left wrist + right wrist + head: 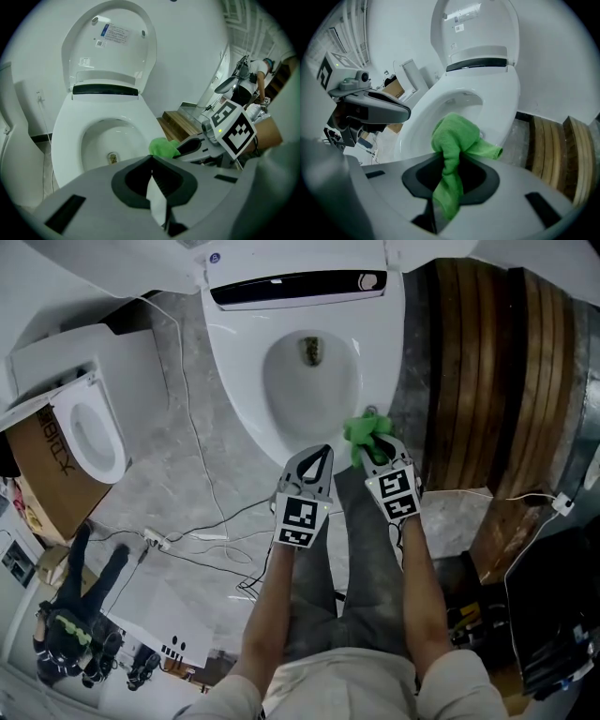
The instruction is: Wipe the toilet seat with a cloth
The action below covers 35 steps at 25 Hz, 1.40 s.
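Clamping green cloth [452,140], right gripper [373,450] at toilet seat [234,381] front rim; left gripper [318,456] jaws together, empty. Lid labels [115,33]: gripper views only.

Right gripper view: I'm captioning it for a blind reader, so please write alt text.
The right tongs are shut on a green cloth bunched at the front rim of a white toilet seat, lid raised. The left tongs hover at left; wooden planks lie at right.
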Tool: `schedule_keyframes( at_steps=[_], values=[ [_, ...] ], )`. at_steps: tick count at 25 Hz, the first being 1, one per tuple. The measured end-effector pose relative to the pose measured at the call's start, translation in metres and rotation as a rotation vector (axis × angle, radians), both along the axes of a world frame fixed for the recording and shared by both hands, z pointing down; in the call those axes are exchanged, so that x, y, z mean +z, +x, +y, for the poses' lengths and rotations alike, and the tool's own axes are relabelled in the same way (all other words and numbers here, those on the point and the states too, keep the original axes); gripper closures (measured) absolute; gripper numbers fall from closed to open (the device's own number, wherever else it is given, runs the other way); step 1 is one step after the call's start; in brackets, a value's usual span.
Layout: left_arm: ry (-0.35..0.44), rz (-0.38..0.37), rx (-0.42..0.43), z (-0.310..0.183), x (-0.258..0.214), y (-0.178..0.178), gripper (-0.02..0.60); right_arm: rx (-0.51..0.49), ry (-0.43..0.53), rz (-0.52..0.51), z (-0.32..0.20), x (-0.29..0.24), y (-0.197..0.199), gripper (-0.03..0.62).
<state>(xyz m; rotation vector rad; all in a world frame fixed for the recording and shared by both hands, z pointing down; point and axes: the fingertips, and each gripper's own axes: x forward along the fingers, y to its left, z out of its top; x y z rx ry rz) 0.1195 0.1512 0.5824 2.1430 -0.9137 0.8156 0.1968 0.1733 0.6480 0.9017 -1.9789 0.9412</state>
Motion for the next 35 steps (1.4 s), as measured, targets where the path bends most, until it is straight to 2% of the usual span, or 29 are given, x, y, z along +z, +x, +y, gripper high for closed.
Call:
schedule_keyframes(
  at_steps=[17, 35],
  values=[
    [0.01, 0.012, -0.034, -0.033, -0.001, 0.023, 0.569, 0.001, 0.054, 0.012, -0.061, -0.003, 0.022, 0.5],
    [0.035, 0.042, -0.1, -0.087, -0.003, 0.028, 0.569, -0.035, 0.096, 0.043, -0.123, -0.005, 0.03, 0.5]
  ],
)
